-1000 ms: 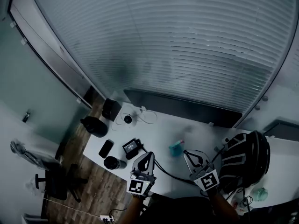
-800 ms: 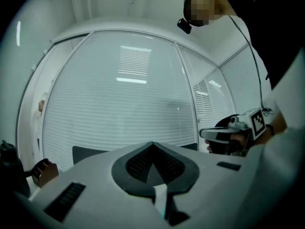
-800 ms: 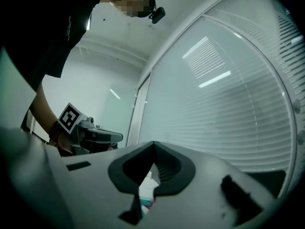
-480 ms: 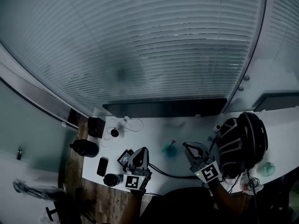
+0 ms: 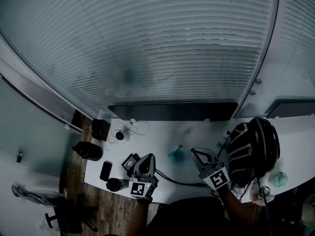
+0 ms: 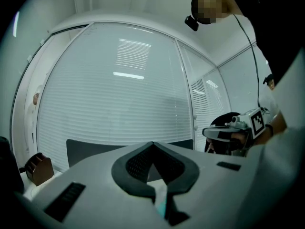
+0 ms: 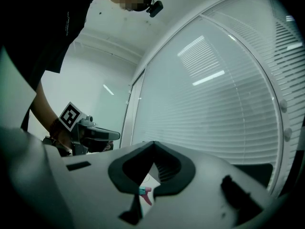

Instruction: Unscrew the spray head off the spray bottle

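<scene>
A teal spray bottle (image 5: 174, 153) with a pink spray head stands on the white desk (image 5: 162, 141), between my two grippers and apart from both. My left gripper (image 5: 148, 157) is at its left near the desk's front edge, shut and empty. My right gripper (image 5: 193, 151) is just right of the bottle, also shut and empty. In the left gripper view the shut left gripper (image 6: 152, 145) leaves only a teal sliver of the bottle (image 6: 162, 207) visible below its pads. In the right gripper view the bottle (image 7: 144, 192) shows through the gap under the shut right gripper (image 7: 153, 143).
A black helmet (image 5: 253, 149) lies at the desk's right. At the left are a black flask (image 5: 87, 150), a phone (image 5: 105, 170), a black cup (image 5: 115, 184), a black box (image 5: 101, 128) and a small round camera (image 5: 119, 135). A black cable (image 5: 172, 179) crosses the front.
The head view has swung, so the desk sits lower and further left in the picture. Both grippers stay shut, and the right one now sits slightly further from the bottle.
</scene>
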